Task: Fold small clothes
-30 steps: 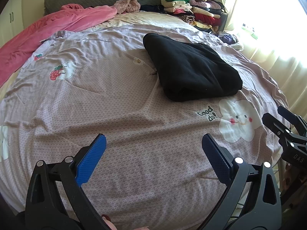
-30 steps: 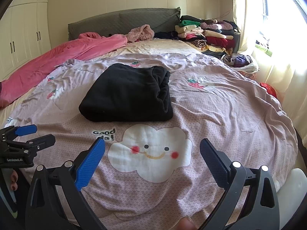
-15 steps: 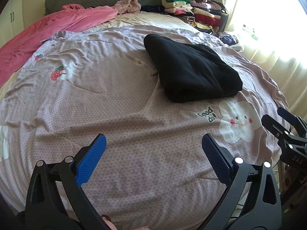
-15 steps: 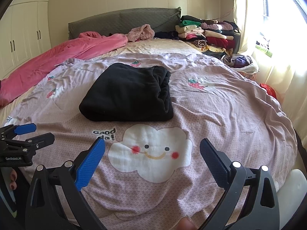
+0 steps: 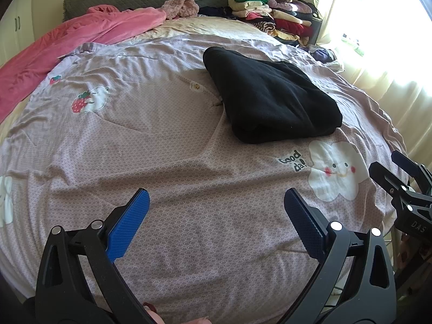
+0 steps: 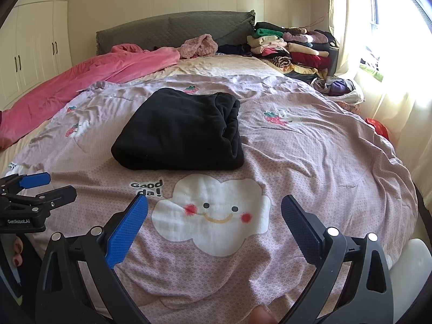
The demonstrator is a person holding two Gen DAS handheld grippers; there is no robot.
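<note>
The black garment (image 6: 181,131) lies folded into a compact, thick rectangle in the middle of the bed, resting on the pink quilt (image 6: 310,145) just beyond the smiling cloud print (image 6: 213,216) and the "Good da!" lettering, with its bulky folded edge toward the window side. It sits there alone, well apart from the stack of folded clothes (image 6: 291,46) at the head of the bed, which suggests this piece is finished and waiting to be moved or left in place. Both tools hang back near the foot of the bed, probably because nothing needs gripping at this point: the left gripper (image 5: 216,226) has its 2 blue pads spread wide with only quilt between them, and the right gripper (image 6: 214,228) is likewise spread wide and holds nothing, framing the cloud print. Each tool shows at the edge of the other's view, so they sit side by side, apart from the garment. Compared with 1 second ago almost nothing differs: the garment has kept its shape and spot, the pads are as wide as before, and the views have shifted only very slightly
</note>
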